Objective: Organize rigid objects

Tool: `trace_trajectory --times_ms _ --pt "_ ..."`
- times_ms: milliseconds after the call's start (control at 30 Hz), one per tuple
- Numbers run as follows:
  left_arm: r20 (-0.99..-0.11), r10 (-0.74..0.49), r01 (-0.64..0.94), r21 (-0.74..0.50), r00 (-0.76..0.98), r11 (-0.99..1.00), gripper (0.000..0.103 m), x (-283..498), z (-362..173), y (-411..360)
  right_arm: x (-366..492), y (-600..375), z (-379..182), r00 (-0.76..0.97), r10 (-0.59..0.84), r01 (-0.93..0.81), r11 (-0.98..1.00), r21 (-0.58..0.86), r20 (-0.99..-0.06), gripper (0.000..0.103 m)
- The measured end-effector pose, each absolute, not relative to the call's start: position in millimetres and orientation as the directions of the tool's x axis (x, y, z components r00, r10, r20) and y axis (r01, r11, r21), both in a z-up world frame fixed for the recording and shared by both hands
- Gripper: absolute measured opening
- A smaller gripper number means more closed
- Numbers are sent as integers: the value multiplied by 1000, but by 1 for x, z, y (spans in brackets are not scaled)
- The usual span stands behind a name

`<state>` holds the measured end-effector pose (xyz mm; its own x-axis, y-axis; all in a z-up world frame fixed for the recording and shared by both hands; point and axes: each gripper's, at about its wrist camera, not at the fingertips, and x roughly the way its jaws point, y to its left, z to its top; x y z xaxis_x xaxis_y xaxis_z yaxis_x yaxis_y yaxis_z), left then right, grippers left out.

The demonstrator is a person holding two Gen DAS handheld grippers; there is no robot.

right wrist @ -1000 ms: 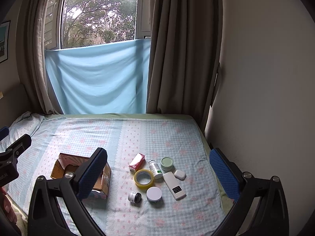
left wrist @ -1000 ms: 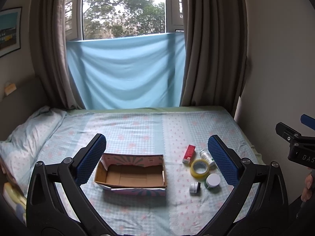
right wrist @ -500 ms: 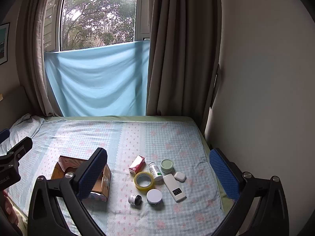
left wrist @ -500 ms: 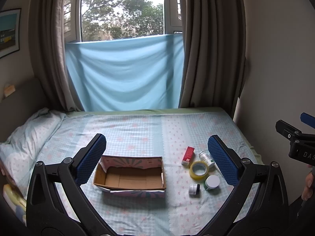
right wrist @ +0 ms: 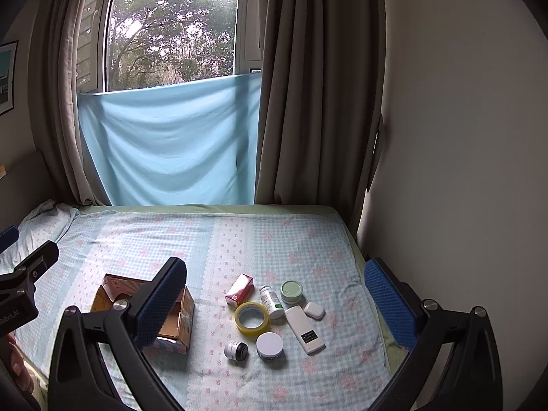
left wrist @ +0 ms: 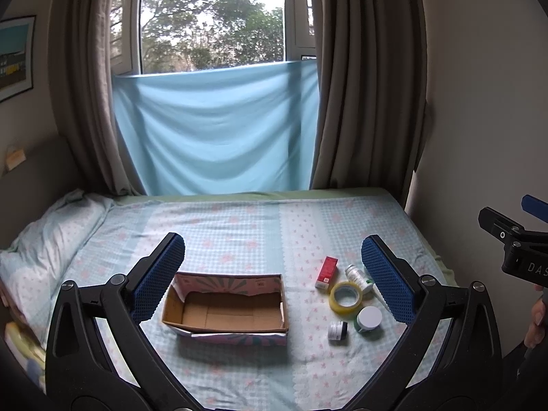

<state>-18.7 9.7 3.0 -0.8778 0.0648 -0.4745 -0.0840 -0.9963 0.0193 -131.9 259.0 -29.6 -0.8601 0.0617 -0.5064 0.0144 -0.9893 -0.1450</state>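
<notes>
An open, empty cardboard box (left wrist: 226, 308) lies on the bed; it also shows in the right wrist view (right wrist: 178, 318). To its right lie small items: a red carton (right wrist: 239, 289), a white bottle (right wrist: 271, 301), a yellow tape roll (right wrist: 251, 317), a green-lidded jar (right wrist: 291, 291), a white-lidded jar (right wrist: 270, 345), a small silver jar (right wrist: 235, 350), a white remote (right wrist: 304, 329) and a white case (right wrist: 314, 310). My left gripper (left wrist: 274, 277) is open and empty, above the box. My right gripper (right wrist: 275, 299) is open and empty, above the items.
The bed (left wrist: 239, 226) has a checked blue sheet and a pillow (left wrist: 44, 239) at the left. A wall (right wrist: 462, 137) runs along the bed's right side. Curtains (left wrist: 359, 85) and a blue cloth (left wrist: 215, 130) hang behind the far edge.
Both views have shifted slightly; the box and items sit a little lower in frame. Both grippers stay open and empty.
</notes>
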Motion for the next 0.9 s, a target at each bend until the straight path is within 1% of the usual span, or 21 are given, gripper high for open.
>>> trace_trajectory --times_ms 600,900 --pt "-482 72 -101 34 -873 -994 102 -22 0 11 -133 260 -30 -862 65 14 -988 -151 -503 103" --pt "-480 93 -118 21 -872 -993 102 -26 -2 12 -132 260 -31 -862 64 16 -988 -153 -502 103"
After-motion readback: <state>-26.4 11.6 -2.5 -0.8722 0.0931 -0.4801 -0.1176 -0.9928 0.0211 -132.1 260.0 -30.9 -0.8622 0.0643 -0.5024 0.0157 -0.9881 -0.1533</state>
